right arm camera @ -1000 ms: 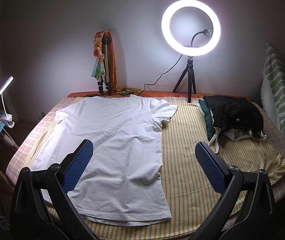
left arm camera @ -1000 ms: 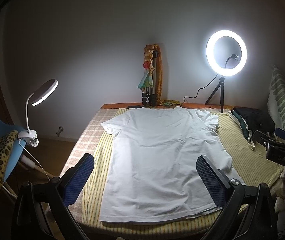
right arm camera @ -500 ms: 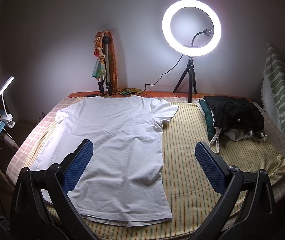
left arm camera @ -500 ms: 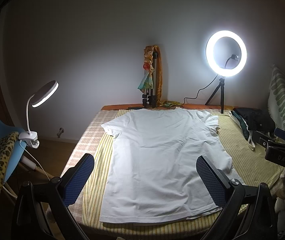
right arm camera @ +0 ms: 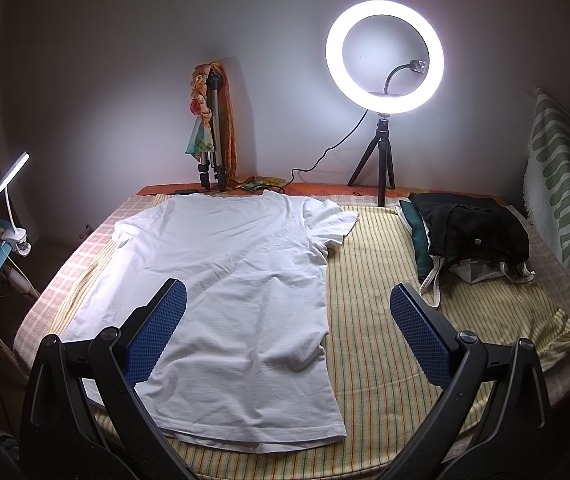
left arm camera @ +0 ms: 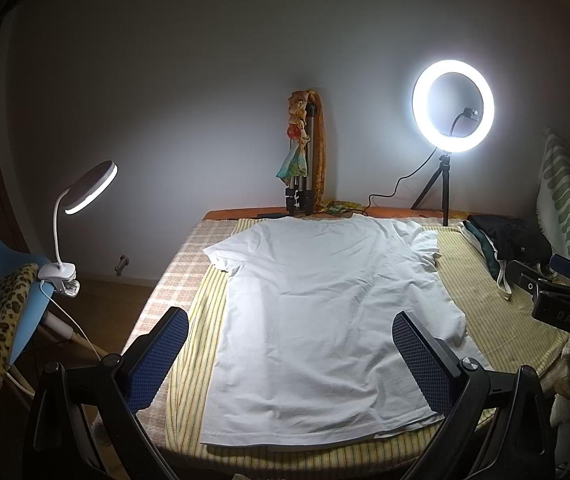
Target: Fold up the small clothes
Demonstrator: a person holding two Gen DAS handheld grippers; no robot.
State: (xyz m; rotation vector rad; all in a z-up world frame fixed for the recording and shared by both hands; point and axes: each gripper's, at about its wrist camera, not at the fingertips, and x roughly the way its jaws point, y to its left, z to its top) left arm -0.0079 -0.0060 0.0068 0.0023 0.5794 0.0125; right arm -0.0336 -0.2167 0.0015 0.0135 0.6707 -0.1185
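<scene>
A white T-shirt (left arm camera: 325, 312) lies flat on the striped bed cover (left arm camera: 497, 320), hem toward me, collar at the far end. It also shows in the right wrist view (right arm camera: 229, 280), left of centre. My left gripper (left arm camera: 291, 356) is open and empty, held above the shirt's near hem. My right gripper (right arm camera: 289, 336) is open and empty, above the shirt's right edge and the bare striped cover (right arm camera: 381, 288). The right gripper's body (left arm camera: 561, 300) shows at the right edge of the left wrist view.
A pile of dark clothes (right arm camera: 473, 232) lies at the bed's far right. A ring light on a tripod (right arm camera: 384, 56) and a folded tripod with scarves (right arm camera: 213, 128) stand at the far edge. A clip lamp (left arm camera: 85, 192) on a blue chair (left arm camera: 17, 280) stands left. A striped pillow (right arm camera: 561, 184) leans at right.
The left wrist view has tilted up slightly, so the scene sits a little lower in frame. The shirt has not moved and both grippers stay open.
</scene>
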